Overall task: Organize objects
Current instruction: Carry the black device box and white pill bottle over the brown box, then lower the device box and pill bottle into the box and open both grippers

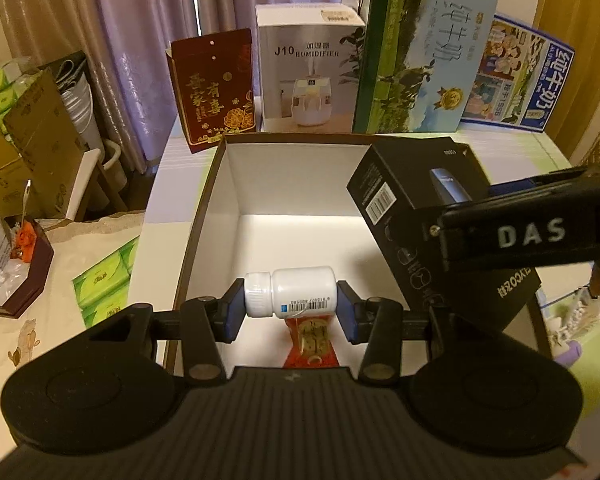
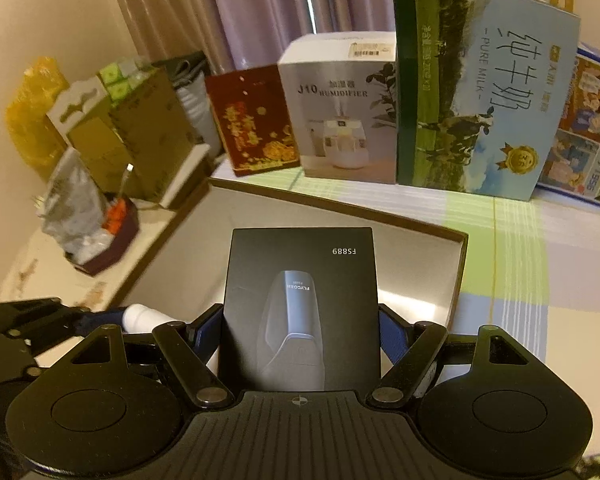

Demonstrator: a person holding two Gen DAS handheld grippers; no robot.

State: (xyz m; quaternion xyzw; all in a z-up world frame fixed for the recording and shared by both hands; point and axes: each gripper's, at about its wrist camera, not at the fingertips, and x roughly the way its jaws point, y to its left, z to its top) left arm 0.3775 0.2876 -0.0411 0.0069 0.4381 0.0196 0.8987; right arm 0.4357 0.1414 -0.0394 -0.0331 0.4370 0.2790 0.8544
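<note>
My left gripper (image 1: 290, 306) is shut on a white pill bottle (image 1: 290, 291), held sideways over the open brown box with a white inside (image 1: 284, 188). A red and gold packet (image 1: 310, 342) lies on the box floor under the bottle. My right gripper (image 2: 300, 332) is shut on a black shaver box marked FS889 (image 2: 300, 304), held over the right part of the same open box (image 2: 458, 264). The shaver box (image 1: 416, 200) and the right gripper also show at the right of the left wrist view. The bottle's cap (image 2: 142, 316) peeks in at the lower left of the right wrist view.
Behind the open box stand a dark red gift box (image 1: 214, 92), a white humidifier box (image 1: 308, 68), a green and blue milk carton box (image 1: 420, 56) and a blue carton (image 1: 516, 76). Cardboard boxes (image 1: 32, 140), green tissue packs (image 1: 104, 280) and a small brown tray (image 1: 24, 268) sit at the left.
</note>
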